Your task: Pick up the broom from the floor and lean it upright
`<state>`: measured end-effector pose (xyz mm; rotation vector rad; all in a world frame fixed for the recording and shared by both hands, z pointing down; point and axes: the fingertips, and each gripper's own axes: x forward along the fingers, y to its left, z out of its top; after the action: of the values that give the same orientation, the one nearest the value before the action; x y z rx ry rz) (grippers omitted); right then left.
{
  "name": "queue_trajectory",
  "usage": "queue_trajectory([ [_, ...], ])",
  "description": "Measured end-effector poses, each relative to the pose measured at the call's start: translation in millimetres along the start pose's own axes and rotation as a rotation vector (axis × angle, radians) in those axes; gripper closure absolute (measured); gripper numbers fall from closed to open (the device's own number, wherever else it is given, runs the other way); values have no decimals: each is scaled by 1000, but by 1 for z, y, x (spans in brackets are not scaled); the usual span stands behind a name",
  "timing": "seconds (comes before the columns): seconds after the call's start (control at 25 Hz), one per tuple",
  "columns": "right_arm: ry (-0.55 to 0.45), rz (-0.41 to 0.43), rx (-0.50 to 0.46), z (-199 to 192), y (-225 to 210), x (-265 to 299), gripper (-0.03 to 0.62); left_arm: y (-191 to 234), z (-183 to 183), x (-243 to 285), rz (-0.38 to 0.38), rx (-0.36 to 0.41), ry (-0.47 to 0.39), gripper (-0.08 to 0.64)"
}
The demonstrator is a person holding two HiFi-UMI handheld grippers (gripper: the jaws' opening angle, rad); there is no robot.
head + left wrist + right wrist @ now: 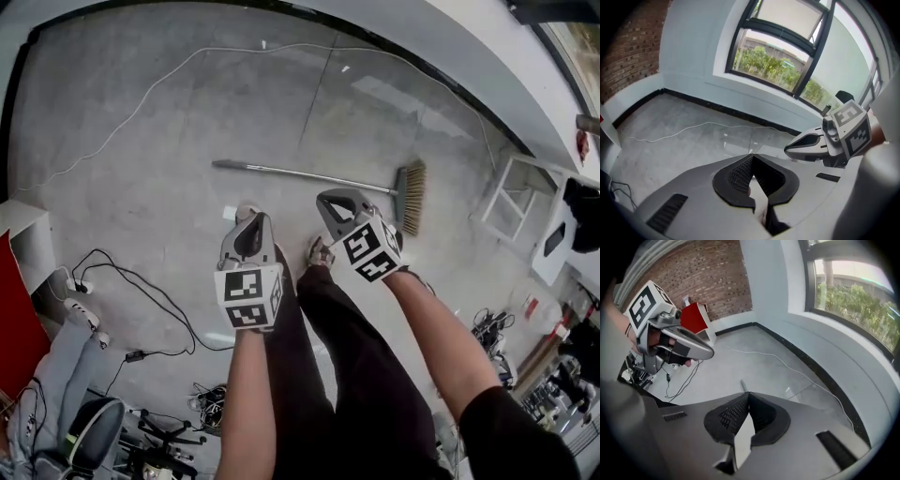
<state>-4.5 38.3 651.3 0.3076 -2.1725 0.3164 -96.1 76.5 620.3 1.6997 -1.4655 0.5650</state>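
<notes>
The left grey two-jaw gripper (247,216) and the right grey two-jaw gripper (330,197) are pointing downward side by side, each with its jaws pressed together on nothing. Just beyond their tips, the grey-handled, straw-bristled broom (309,176) is lying flat on the grey concrete floor (141,187), bristles toward the floor's right edge.

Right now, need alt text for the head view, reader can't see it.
A broom lies flat on the grey concrete floor, bristles to the right, untouched. Nearer the camera, a person holds the left gripper and right gripper, both shut and empty, short of the broom.
</notes>
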Motion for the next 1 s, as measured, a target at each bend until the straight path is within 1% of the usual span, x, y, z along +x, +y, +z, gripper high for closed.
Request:
queue_trajectory([
  [0.04, 14, 2, 11, -9, -3, 16, 584, 7, -8, 12, 0, -9, 19, 554],
  [0.12, 31, 8, 4, -22, -9, 46, 584, 21, -20, 34, -1, -7, 51, 554],
  [0.24, 36, 7, -8, -30, -19, 85, 584, 45, -28, 60, 7, -8, 70, 554],
  [0.36, 58, 26, -29, -43, -17, 122, 584, 58, -33, 68, 12, -3, 69, 554],
  [0.52, 95, 62, -97, -58, -8, 166, 584, 69, -45, 81, -17, -11, 103, 554],
  [0.6, 108, 72, -114, -64, -7, 184, 584, 75, -48, 91, -26, 7, 123, 554],
  [0.72, 126, 75, -114, -71, -5, 205, 584, 87, -54, 104, -20, 32, 160, 554],
  [0.84, 175, 87, -154, -83, -6, 230, 583, 104, -58, 115, -7, 7, 188, 554],
  [0.88, 194, 96, -172, -88, -5, 239, 578, 109, -59, 117, -5, -9, 195, 554],
  [0.92, 209, 108, -187, -93, -4, 247, 554, 113, -61, 118, -3, -26, 201, 554],
  [0.96, 220, 119, -199, -97, -3, 255, 509, 118, -62, 117, 2, -39, 207, 554],
  [1.0, 228, 129, -211, -100, -1, 262, 503, 122, -64, 116, 8, -49, 212, 554],
])
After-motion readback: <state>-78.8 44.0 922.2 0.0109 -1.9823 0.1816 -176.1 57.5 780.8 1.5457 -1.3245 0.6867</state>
